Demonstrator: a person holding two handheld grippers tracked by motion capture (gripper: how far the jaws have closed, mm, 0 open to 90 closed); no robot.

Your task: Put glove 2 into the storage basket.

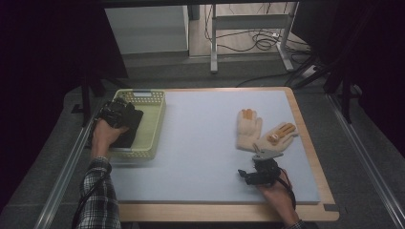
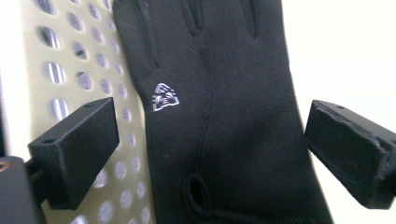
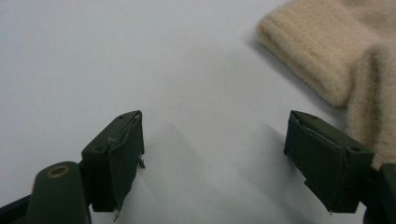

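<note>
Black glove (image 2: 224, 116) laid in basket (image 1: 155, 117), L gripper (image 2: 210, 149) over it w/ jaws wide apart, nothing pinched.
Glove's white logo and perforated basket floor are seen in left gripper view; high view gives basket at table's (image 1: 305, 138) far-left corner, L gripper (image 1: 114, 110) inside it. Glove is straddled by the jaws, pads not pressing. R gripper (image 1: 260, 167) is held low over blue mat (image 1: 200, 143), jaws spread, empty; in right gripper view beige gloves' (image 3: 345, 60) cuff edge sits just beside one jaw. In high view beige gloves (image 1: 262, 131) overlap near mat's right edge; wide bare mat is left btw basket and beige gloves.
</note>
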